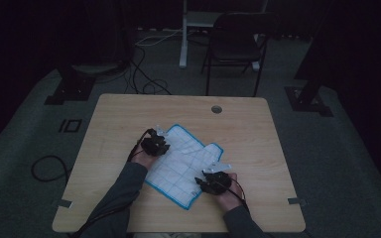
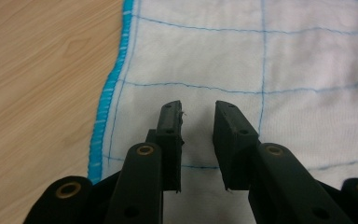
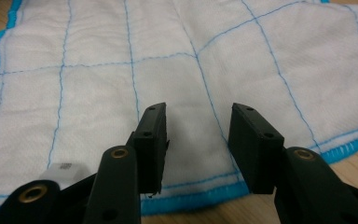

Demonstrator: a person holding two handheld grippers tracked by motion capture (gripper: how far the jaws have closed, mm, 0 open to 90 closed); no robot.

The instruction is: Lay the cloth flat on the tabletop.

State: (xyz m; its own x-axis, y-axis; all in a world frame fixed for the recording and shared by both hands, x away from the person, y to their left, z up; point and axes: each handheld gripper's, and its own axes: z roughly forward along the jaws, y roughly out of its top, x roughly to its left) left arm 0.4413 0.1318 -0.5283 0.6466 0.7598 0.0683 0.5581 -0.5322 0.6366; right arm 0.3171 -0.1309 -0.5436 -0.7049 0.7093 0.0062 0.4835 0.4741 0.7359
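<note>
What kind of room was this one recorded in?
Probably a lab or recording room, kept dark. A lone wooden table stands on grey carpet, with cables across the floor, black stand feet at both sides, and a folding chair behind.

My left tongs (image 1: 155, 144) cover cloth (image 1: 183, 163) corner from above. Cloth runs past frame edges in both gripper views. Small white tag (image 3: 64, 170) half behind my right tongs (image 3: 196, 140), print unreadable.
</note>
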